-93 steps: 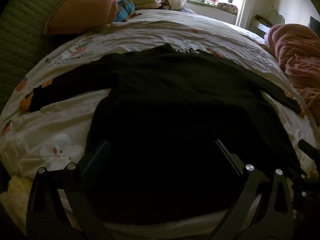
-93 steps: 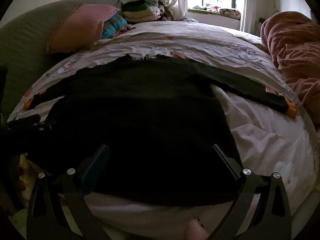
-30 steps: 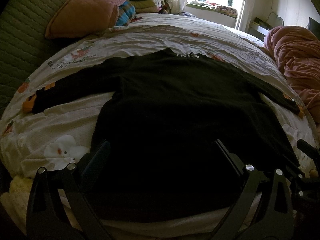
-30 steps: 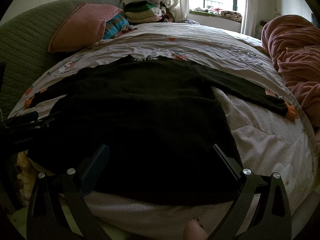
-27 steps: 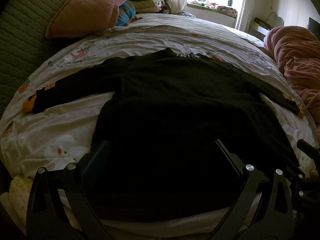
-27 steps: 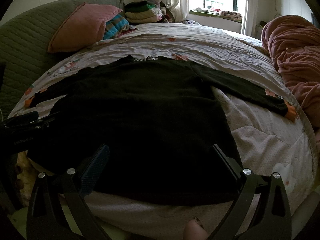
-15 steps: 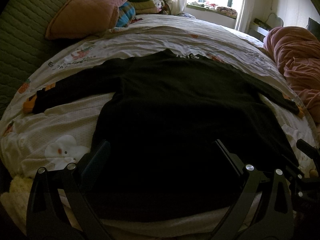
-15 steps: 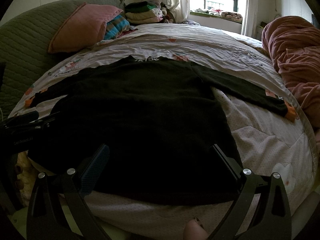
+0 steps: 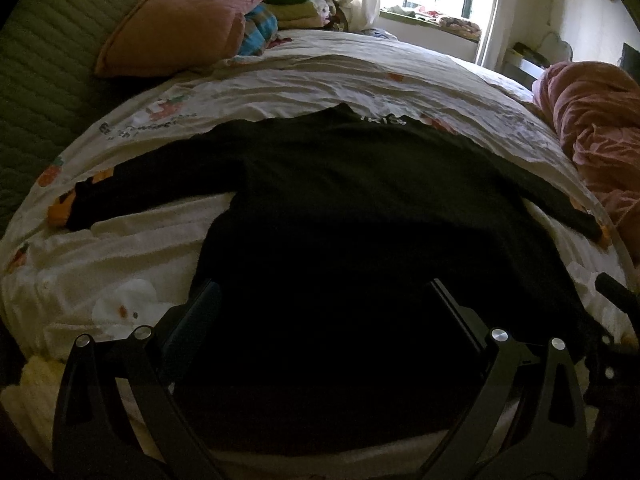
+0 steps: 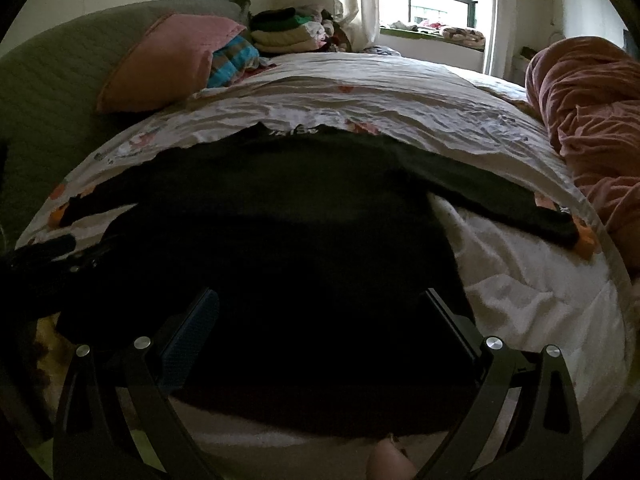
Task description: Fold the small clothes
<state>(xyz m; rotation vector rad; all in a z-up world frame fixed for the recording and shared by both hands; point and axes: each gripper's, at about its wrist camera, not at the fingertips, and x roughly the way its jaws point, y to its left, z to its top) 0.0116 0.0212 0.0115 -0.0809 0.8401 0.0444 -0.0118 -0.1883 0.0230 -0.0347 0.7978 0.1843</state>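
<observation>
While black sweater (image 9: 360, 216) lies flat on bed (image 9: 320, 76), sleeves spread, hem at near edge | left gripper (image 9: 324, 300) fingers spread wide, empty, over hem | right gripper (image 10: 320, 312) same | pink pillow (image 10: 168, 60) at headboard

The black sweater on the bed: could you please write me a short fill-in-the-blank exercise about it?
1. The black sweater lies flat with both sleeves spread ____.
2. Its cuffs are coloured ____.
3. Both the left gripper and the right gripper are ____.
4. The pink pillow leans against the ____ headboard.

Missing words: out; orange; open; green
</observation>
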